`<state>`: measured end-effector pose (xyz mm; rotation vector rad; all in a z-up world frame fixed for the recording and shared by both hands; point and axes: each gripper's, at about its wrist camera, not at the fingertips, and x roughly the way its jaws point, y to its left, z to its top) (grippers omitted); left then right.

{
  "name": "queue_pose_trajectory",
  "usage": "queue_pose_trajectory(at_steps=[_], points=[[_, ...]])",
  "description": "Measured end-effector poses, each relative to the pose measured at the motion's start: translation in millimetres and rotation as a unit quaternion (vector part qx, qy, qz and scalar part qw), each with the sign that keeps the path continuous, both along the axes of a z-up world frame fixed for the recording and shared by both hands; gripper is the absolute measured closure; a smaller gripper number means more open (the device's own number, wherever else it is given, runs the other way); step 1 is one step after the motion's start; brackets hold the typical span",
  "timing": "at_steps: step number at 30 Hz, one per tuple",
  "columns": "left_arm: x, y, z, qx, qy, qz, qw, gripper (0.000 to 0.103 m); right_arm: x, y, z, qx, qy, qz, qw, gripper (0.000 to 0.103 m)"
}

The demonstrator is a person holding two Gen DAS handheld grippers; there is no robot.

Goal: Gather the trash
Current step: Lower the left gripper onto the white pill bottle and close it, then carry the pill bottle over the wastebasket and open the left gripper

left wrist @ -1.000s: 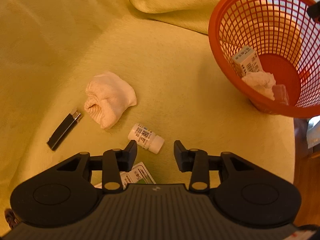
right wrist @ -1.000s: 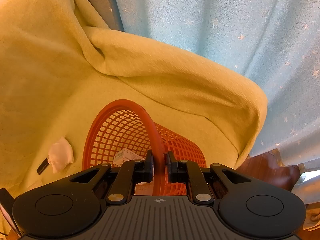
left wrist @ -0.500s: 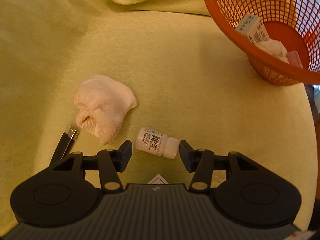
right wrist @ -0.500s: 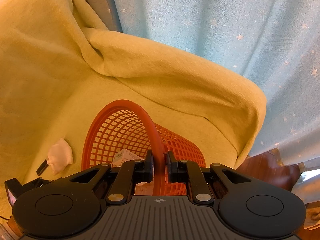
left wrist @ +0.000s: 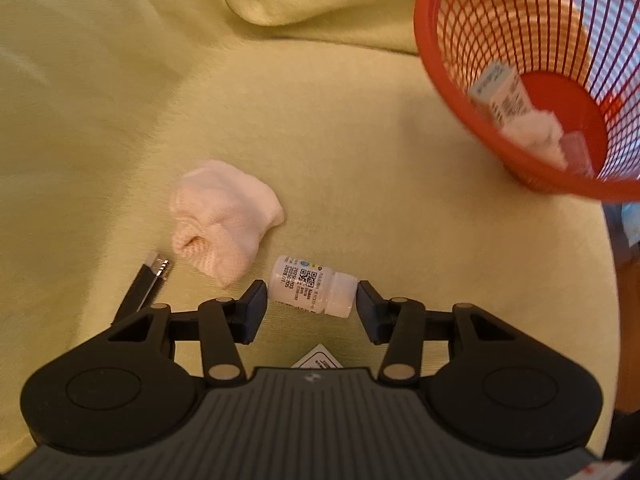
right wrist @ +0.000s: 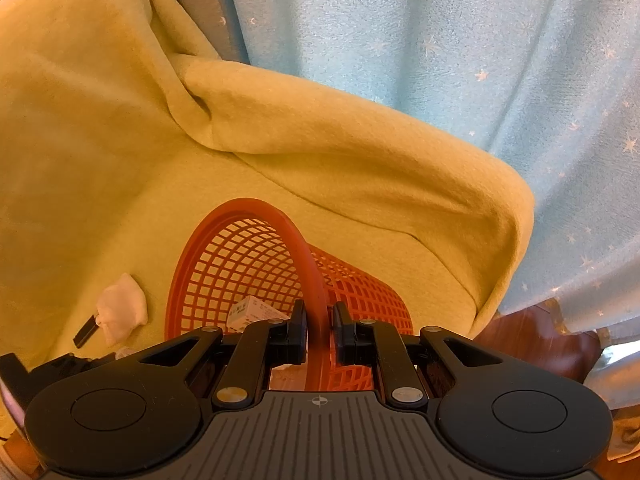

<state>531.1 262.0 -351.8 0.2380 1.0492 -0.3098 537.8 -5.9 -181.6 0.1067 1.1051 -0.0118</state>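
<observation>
A small white pill bottle [left wrist: 312, 285] lies on its side on the yellow-green blanket [left wrist: 320, 120]. My left gripper [left wrist: 311, 304] is open, its fingertips flanking the bottle on both sides without clamping it. The orange mesh basket [left wrist: 460, 92] is tilted at the upper right and holds a small carton [left wrist: 500, 92] and a crumpled tissue [left wrist: 536, 132]. My right gripper [right wrist: 320, 330] is shut on the basket's rim [right wrist: 308, 264], which passes between its fingers. A rolled pale pink sock [left wrist: 222, 216] lies left of the bottle.
A black USB stick [left wrist: 146, 284] lies left of the sock. A white paper corner [left wrist: 318, 360] shows under my left gripper. The blanket [right wrist: 320, 140] bunches into folds behind the basket. A blue star curtain [right wrist: 440, 40] hangs at the back; wooden floor [right wrist: 528, 340] lies right.
My left gripper has moved forward and opened wider, so the bottle now lies between its fingertips. The basket looks tilted a little more toward the left gripper. The right gripper stays clamped on the rim.
</observation>
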Motion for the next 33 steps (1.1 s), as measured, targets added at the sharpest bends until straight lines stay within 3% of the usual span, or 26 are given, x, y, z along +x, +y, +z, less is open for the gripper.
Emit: queue_pose_trajectory(at_steps=[9,20,33], points=[[-19.6,-0.4,54.8,-0.046,-0.034,0.041,0.9975,0.059,-1.0,5.2,0.3,-0.002,-0.002,0.016,1.000,0.093],[-33.3,-27.8,112.0,-0.090,-0.068,0.040,0.9928,0.059,-2.7,5.6,0.2,0.004,-0.007,0.031,0.999,0.093],[-25.3,-65.6,122.3,-0.110,-0.083,0.013,0.9903,0.059,-3.4,-0.2,0.0,0.011,-0.007,0.036,0.999,0.093]])
